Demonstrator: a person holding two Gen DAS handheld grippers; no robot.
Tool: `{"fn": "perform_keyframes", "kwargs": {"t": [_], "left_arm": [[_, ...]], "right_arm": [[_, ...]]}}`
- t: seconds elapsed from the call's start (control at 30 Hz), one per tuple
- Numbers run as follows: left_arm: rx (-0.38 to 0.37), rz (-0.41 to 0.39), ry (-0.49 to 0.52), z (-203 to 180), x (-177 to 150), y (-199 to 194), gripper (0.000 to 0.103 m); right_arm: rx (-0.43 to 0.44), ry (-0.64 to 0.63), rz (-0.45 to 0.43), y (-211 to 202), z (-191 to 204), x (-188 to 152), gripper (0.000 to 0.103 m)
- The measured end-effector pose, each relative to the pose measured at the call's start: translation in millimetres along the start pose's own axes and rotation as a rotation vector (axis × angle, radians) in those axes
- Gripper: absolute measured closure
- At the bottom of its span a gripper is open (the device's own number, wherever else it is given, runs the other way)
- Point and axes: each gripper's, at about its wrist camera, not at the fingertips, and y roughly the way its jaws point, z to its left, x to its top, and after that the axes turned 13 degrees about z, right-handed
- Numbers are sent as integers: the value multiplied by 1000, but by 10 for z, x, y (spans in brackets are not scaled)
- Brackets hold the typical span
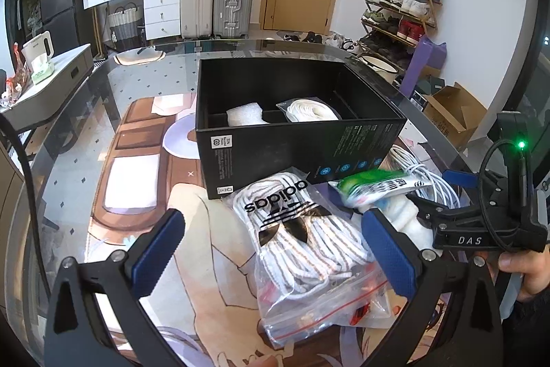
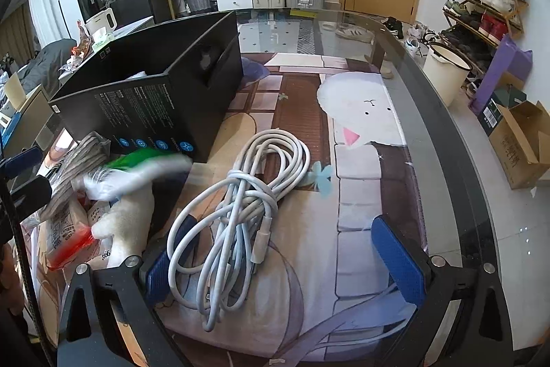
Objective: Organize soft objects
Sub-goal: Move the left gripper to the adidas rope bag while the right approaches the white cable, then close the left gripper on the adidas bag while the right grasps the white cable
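Left wrist view: the black box (image 1: 295, 126) stands open-topped on the glass table (image 1: 86, 133), serving as the collection point. Inside it lie two items: one foam piece (image 1: 244, 115) and one bagged white cord (image 1: 311, 109).

In front of the box, four items are visible awaiting sorting: one bag of laces (image 1: 302, 239), one green packet (image 1: 374, 182), one white foam roll (image 1: 409, 215) and one white cable coil (image 2: 237, 208).

The left gripper (image 1: 275, 255) has its jaws apart, straddling the lace bag without contact.

The right gripper (image 2: 285, 258) also has its jaws apart, with the cable coil lying between them, positioned for pickup.
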Motion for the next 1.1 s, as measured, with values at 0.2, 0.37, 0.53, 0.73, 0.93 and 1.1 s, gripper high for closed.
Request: {"fn": "perform_keyframes", "kwargs": {"t": [0.2,0.37,0.53,0.73,0.93,1.1], "left_arm": [[0,15,2,-14,90,46,0],[11,48,0,23,71,88,0],[-1,59,3,77,43,78,0],[-41,93,-7,153,-12,88,0],[-91,119,-47,271,-54,139,0],[-110,131,-35,248,-73,169,8]], "right_arm": [[13,15,-9,-41,-23,14,1],[15,18,-21,-70,-32,36,10],[22,9,-17,-68,-33,25,26],[14,-6,-17,-87,4,-2,35],[16,-33,-23,-109,72,-20,47],[24,-48,-28,-123,109,-39,57]]}}
